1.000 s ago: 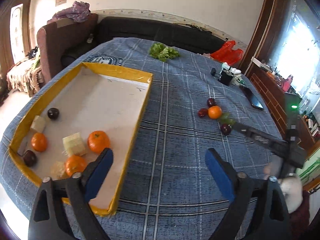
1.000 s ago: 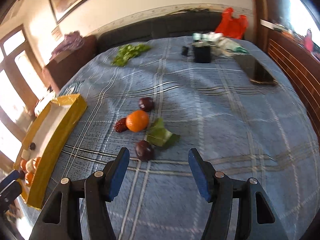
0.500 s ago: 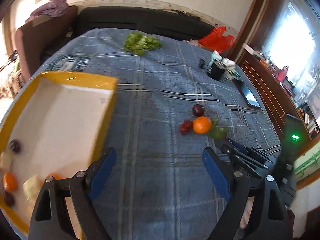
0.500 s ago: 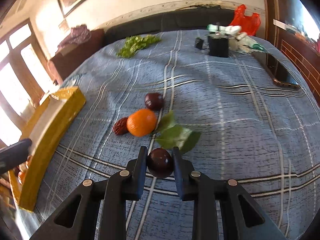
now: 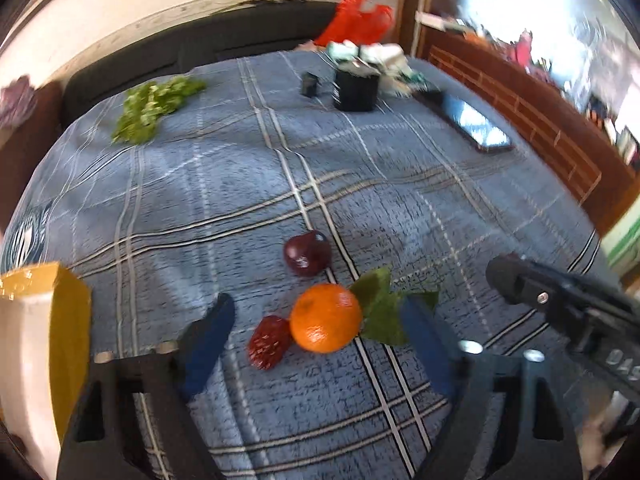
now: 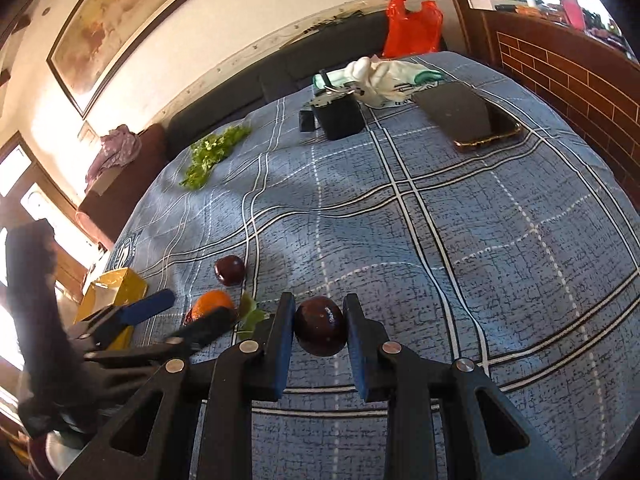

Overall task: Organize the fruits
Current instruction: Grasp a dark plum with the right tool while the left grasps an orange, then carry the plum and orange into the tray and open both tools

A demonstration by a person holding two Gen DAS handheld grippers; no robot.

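Note:
My left gripper (image 5: 316, 322) is open, its blue fingers on either side of an orange (image 5: 326, 317) and a small red fruit (image 5: 269, 342) on the blue plaid cloth. A dark plum (image 5: 307, 253) lies just beyond them, green leaves (image 5: 384, 308) to the right. My right gripper (image 6: 319, 326) is shut on another dark plum (image 6: 320, 326), held above the cloth. In the right wrist view the left gripper (image 6: 180, 316) shows around the orange (image 6: 212, 304), with the loose plum (image 6: 229, 270) behind. The yellow tray (image 5: 48, 320) is at the left.
Green lettuce (image 5: 154, 106) lies far left. A black box (image 5: 356, 88), white bags (image 6: 380, 76), a red bag (image 6: 414, 26) and a phone (image 6: 468, 116) sit at the far right. A dark sofa lines the back, a brick ledge the right.
My left gripper swung from the tray to the orange and red fruit. My right gripper closed on a dark plum and lifted it off the cloth.

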